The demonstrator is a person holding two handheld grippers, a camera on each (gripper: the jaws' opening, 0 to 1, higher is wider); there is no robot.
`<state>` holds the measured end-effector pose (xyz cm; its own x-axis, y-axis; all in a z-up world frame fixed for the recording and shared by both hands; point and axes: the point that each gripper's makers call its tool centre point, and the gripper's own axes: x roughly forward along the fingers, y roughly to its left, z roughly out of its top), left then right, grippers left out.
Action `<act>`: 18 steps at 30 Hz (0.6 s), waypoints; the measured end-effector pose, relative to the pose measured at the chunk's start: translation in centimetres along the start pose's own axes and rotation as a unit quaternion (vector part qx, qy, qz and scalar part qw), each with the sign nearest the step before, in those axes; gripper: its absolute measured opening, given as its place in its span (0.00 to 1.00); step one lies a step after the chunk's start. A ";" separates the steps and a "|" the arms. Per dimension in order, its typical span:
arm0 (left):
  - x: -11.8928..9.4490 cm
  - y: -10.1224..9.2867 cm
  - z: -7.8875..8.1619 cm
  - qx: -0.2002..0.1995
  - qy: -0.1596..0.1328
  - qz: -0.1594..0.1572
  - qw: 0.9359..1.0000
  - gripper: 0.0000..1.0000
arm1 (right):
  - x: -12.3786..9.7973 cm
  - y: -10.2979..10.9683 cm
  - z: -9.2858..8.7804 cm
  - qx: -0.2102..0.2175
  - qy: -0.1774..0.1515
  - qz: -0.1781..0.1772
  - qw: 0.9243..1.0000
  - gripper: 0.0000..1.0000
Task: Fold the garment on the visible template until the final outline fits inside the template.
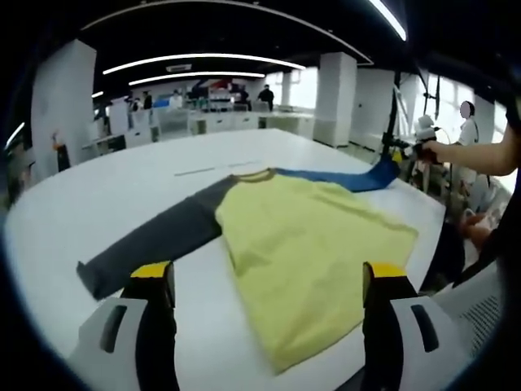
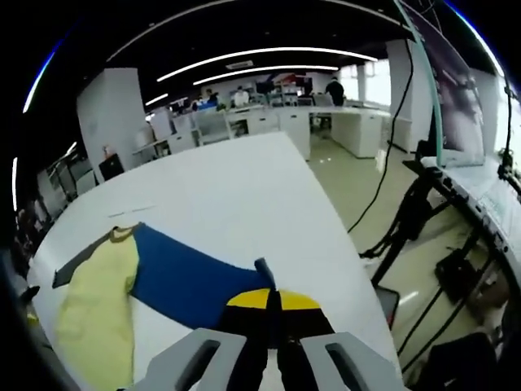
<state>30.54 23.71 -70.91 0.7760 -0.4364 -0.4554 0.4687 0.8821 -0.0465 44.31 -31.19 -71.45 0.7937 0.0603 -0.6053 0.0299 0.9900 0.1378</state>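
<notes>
Behind the bench (image 1: 106, 195) we see a large office hall with white pillars, desks and long ceiling lights; no writing or label can be read. On the white bench lies the shirt (image 1: 309, 244), spread flat, with a yellow body, a grey sleeve (image 1: 155, 240) and a blue sleeve (image 2: 191, 281). In the left gripper view, the left gripper (image 1: 269, 281) hovers over the near edge of the shirt, its fingers spread wide and holding nothing. In the right gripper view, the right gripper (image 2: 273, 303) has its fingers pressed together on the end of the blue sleeve, near the bench edge.
</notes>
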 end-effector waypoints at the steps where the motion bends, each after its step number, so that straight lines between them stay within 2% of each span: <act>1: 0.0 0.0 0.0 0.000 0.000 0.000 1.000 0.93 | 0.0 0.1 0.1 0.002 0.000 0.002 1.000 0.00; 6: -0.1 -0.1 0.0 0.007 -0.001 -0.002 1.000 0.94 | 0.1 1.7 0.8 0.008 0.000 0.018 1.000 0.00; 13: -0.1 -0.3 0.1 0.022 0.001 -0.004 1.000 0.95 | -0.2 4.1 1.6 -0.008 -0.004 0.038 0.999 0.00; 18: -0.2 -0.3 0.1 0.027 -0.001 -0.004 1.000 0.95 | -1.3 7.6 1.8 -0.022 -0.006 0.056 0.998 0.00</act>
<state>30.30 23.49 -70.73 0.7726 -0.4441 -0.4538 0.4971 0.8677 -0.0028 44.63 -24.01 -68.21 0.7982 0.1687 -0.5783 -0.0851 0.9819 0.1690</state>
